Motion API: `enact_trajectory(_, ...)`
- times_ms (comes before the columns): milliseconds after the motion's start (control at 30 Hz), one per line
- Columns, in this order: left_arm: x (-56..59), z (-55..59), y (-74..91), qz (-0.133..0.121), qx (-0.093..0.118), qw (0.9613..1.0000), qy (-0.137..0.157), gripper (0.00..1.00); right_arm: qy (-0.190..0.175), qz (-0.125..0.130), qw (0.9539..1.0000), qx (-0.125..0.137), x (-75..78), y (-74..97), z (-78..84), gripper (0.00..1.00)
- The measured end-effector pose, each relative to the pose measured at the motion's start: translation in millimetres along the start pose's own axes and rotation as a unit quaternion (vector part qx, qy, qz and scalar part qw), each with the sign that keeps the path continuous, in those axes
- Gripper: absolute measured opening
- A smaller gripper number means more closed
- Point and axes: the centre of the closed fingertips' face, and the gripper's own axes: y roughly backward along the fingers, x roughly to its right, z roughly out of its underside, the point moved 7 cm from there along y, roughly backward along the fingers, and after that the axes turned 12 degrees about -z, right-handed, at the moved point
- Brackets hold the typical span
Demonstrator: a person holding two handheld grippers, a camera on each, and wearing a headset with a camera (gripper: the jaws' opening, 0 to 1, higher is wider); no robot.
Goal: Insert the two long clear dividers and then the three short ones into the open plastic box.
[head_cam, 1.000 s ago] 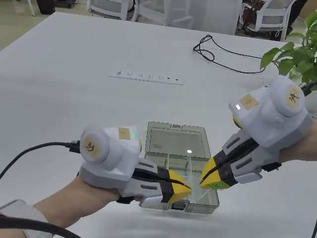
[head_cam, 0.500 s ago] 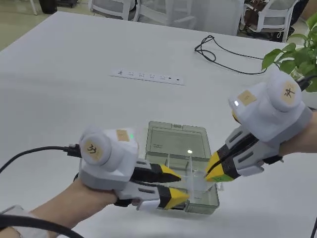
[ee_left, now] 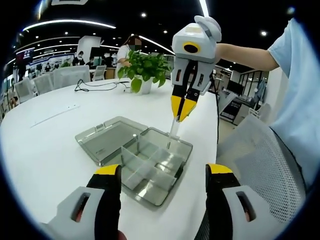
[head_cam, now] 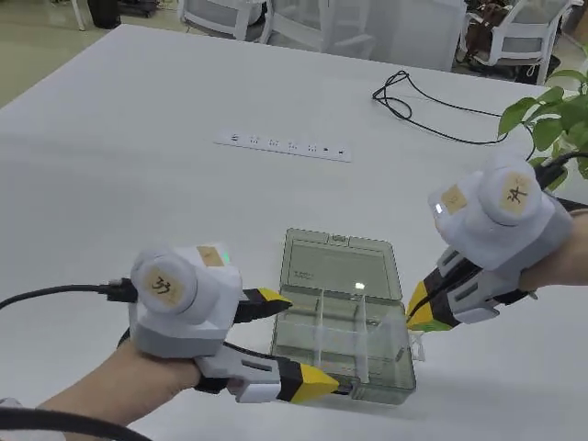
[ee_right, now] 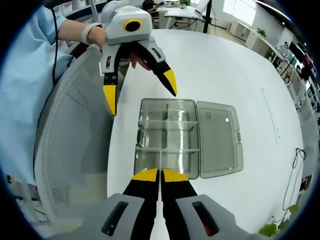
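The open plastic box [head_cam: 345, 391] sits low in the centre of the head view on the white tabletop [head_cam: 138, 165], its lid [head_cam: 340, 262] flat behind it. Clear dividers [head_cam: 322, 335] stand inside and split it into compartments (their number is hard to count). The left gripper [head_cam: 308, 337] has its jaws spread wide at the box's lower-left corner, holding nothing. The right gripper [head_cam: 421, 319] has its jaws pressed together on a short clear divider [ee_left: 174, 131] at the box's right edge. Half a second ago the left jaws were closer together, and the right gripper was over the box.

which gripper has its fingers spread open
the left gripper: its fingers stand wide apart, holding nothing, while the right gripper is pinched shut on a clear divider.
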Motion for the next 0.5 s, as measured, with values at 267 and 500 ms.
enact_trajectory(267, -16.3, 11.0, 8.1, -0.056, -0.021, 0.998, 0.018, 1.0, 0.003, 0.002, 0.9999, -0.013, 4.2, 0.4, -0.6, 0.02)
enact_trajectory(500, -20.2, 17.1, 14.8, -0.065, -0.024, 0.9971, 0.031, 1.0, 0.005, 0.001, 0.9998, -0.021, 10.2, -2.1, 0.6, 0.02)
